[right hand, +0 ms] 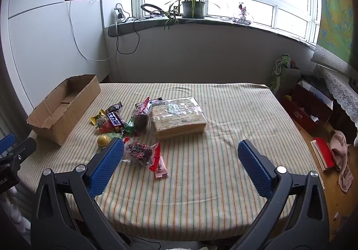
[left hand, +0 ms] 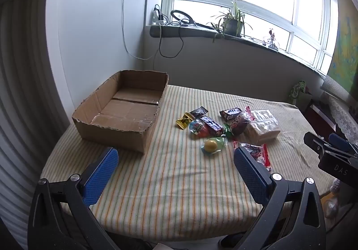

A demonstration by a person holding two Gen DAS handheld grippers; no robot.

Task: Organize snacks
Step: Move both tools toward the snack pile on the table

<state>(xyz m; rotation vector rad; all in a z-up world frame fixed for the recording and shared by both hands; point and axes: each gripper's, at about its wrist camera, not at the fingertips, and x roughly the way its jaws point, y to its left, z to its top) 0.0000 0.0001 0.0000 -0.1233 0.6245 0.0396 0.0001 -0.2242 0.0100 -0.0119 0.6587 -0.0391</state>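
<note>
Both grippers, left (left hand: 175, 166) and right (right hand: 180, 161), hung wide open over the table (right hand: 201, 194), holding nothing; snacks (right hand: 138, 120) sat piled beside the box (left hand: 118, 115). Box was empty.

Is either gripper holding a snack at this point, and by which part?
Nothing is held. The left gripper and right gripper are both open above the striped tablecloth, short of the snack pile.

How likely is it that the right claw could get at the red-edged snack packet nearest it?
Probably yes: the right claw is open, and the red-edged snack packet lies flat on the striped tablecloth just ahead, uncovered.
</note>
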